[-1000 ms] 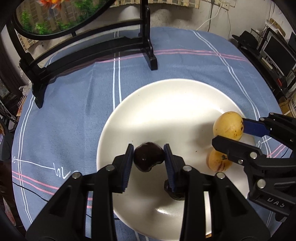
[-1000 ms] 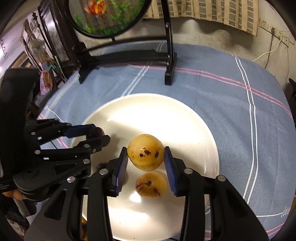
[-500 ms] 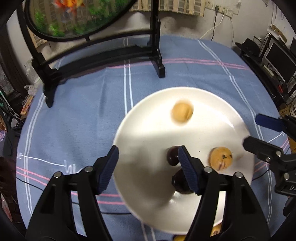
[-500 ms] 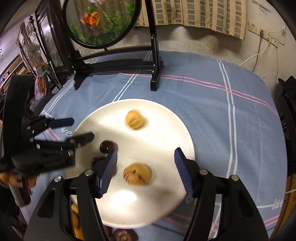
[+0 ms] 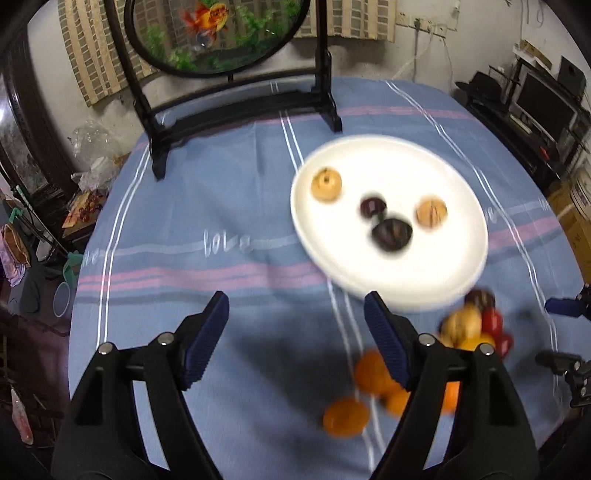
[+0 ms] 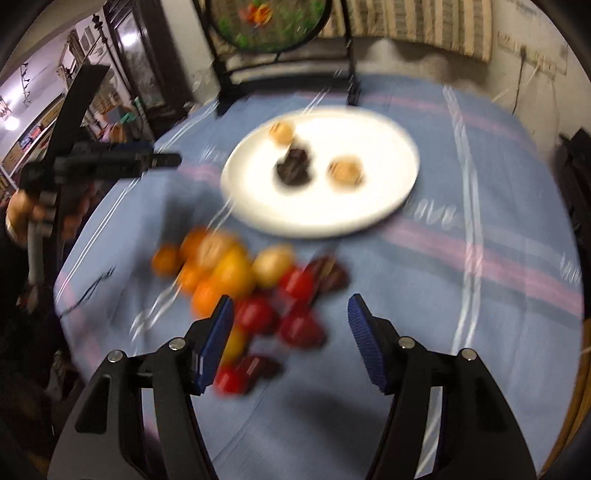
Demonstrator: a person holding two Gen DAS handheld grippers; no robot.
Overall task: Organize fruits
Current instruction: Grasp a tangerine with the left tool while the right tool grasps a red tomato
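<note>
Fruits (image 6: pixel 255 284) lie heaped beside the plate (image 5: pixel 443 280) — left gripper (image 5: pixel 295 332) opening, right gripper (image 6: pixel 290 339) agape, both empty.

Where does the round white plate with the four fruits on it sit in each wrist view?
Left wrist view: the round white plate lies right of centre, beyond the open left gripper, whose jaws are opening with nothing between them.
Right wrist view: the plate lies upper centre, beyond the pile of loose fruit.
Shared landmark: the black-framed goldfish screen stands behind the plate in both.
</note>
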